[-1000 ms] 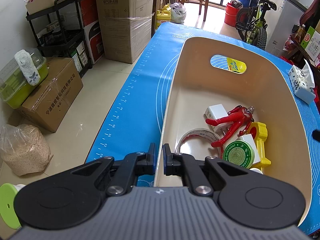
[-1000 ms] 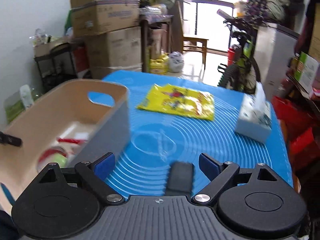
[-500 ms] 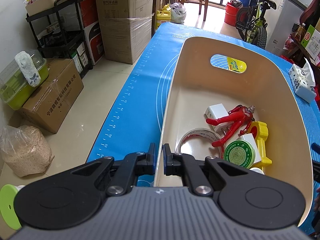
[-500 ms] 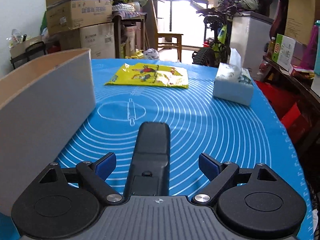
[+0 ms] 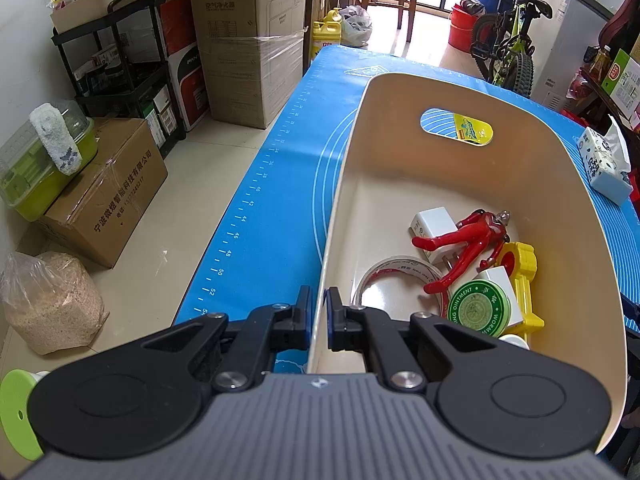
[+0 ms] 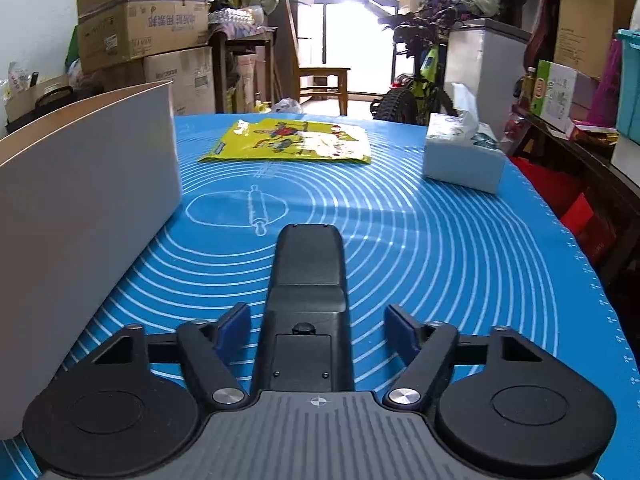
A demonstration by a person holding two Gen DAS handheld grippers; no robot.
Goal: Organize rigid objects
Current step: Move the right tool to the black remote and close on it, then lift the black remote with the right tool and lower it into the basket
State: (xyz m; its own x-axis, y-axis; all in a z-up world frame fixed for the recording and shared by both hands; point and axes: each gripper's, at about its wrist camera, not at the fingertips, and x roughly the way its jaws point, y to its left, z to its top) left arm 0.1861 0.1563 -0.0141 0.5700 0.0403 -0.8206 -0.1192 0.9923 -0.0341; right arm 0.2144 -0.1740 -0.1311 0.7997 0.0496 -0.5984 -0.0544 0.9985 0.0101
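Right wrist view: right gripper point(image 6: 318, 326) jaws closing around, not touching, remote point(image 6: 308, 280); bin point(image 6: 80, 208) at left; left gripper point(image 5: 318, 312) clamps bin rim.

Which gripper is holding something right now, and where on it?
The left gripper is clamped on the near rim of the beige bin. The right gripper holds nothing yet: its jaws are closing around the black remote, pads not touching.

Daylight pours in from the doorway point(image 6: 344, 20) ahead of me, blown out white in both my views. Everything near stays sharp and evenly lit, with soft shadows on the blue mat point(image 6: 440, 240). Straight edges bow at the frame edges (fisheye), corners going black.
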